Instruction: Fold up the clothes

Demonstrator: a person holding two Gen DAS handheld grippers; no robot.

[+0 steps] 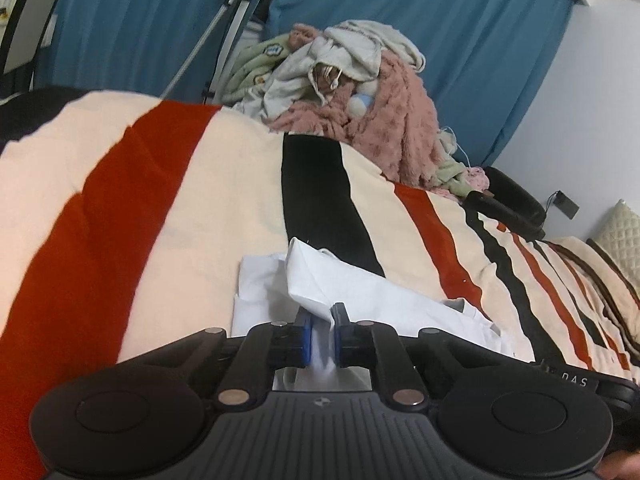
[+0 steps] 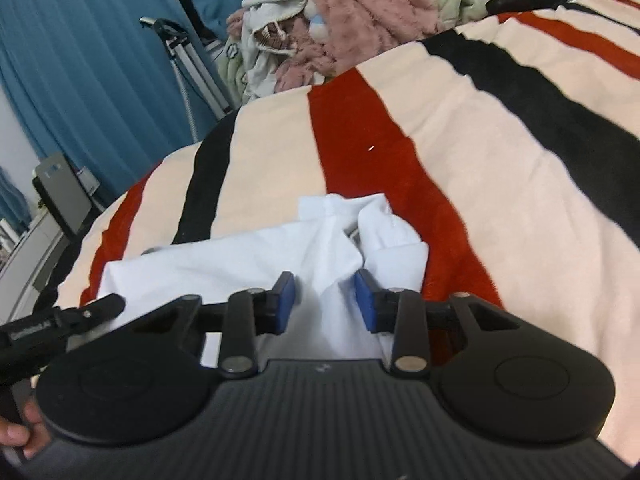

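Note:
A white garment [image 1: 360, 284] lies crumpled on a bed blanket [image 1: 120, 200] striped in cream, red and black. My left gripper [image 1: 322, 320] is shut on a raised fold of this garment, the cloth pinched between its blue pads. In the right wrist view the same white garment [image 2: 240, 256] spreads to the left, with a rolled sleeve or collar part at its far end. My right gripper [image 2: 325, 300] sits over it with the jaws apart; white cloth lies between the blue pads [image 2: 286, 300], which do not press on it.
A pile of unfolded clothes [image 1: 360, 92], pink, green and grey, sits at the far side of the bed [image 2: 480, 160]. A metal stand [image 1: 224, 20] leans against blue curtains. A black object [image 1: 516, 196] and a pillow [image 1: 620, 232] lie far right. A hand [image 2: 20, 432] shows at lower left.

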